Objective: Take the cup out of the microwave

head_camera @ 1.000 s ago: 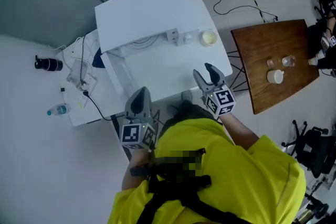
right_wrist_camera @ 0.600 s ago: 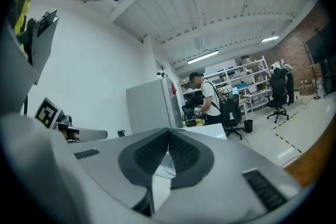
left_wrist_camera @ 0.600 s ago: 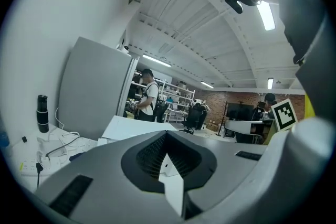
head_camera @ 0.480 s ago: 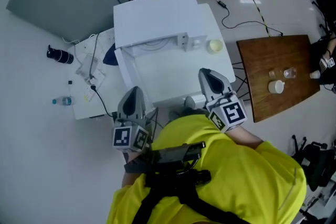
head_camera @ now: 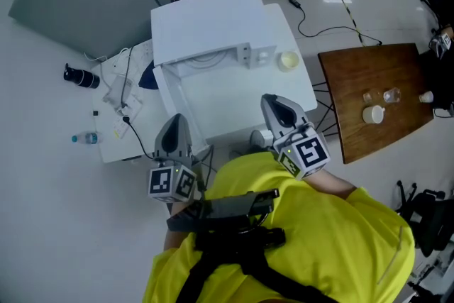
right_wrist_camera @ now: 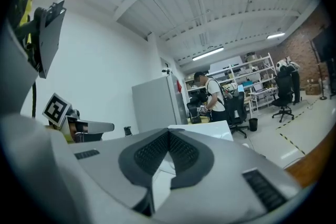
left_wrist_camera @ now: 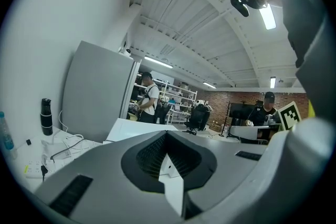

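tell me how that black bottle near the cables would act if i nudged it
The black bottle stands upright and looks tall and narrow, so a push near its top would probably tip it. Its round body suggests it would then roll. It looks rigid and unlikely to squash when squeezed; how full or heavy it is cannot be told.

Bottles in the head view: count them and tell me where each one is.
2. A black bottle at the left, beside the cables; a clear bottle below it, lower in the picture. More may be hidden.
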`<state>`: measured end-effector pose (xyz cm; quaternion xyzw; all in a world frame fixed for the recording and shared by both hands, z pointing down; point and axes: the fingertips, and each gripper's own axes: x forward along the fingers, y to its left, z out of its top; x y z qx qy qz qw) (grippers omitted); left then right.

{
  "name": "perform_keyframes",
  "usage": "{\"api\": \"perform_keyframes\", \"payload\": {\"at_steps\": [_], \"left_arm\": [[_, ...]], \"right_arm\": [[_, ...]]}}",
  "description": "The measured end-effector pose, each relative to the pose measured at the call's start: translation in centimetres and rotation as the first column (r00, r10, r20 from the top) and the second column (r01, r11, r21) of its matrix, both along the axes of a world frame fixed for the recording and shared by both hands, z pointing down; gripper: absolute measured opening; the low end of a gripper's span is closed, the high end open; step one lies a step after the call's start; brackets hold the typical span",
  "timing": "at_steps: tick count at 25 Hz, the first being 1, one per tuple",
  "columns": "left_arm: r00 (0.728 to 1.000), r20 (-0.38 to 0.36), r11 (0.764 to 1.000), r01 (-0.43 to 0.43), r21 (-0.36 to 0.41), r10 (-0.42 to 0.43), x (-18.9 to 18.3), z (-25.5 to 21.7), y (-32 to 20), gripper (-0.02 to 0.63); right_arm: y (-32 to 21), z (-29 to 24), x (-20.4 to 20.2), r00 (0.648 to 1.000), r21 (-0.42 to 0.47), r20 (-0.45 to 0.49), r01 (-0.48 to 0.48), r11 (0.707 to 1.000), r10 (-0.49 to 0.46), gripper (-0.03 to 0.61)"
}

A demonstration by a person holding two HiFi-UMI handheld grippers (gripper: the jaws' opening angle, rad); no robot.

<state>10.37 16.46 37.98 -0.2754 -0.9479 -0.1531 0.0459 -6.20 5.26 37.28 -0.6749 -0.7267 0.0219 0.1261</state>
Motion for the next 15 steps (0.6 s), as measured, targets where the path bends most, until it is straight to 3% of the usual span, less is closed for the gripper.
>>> {"api": "perform_keyframes", "payload": {"at_steps": [15], "left_arm": [[1.000,-0.027,1.000,0.000,0.031,0.001,0.3,0.9,0.3,-0.003]], "right_arm": [[1.2,0.3,0.8,0.999,0.011,-0.040,0.031,0.999,-0.031,0.003]]}}
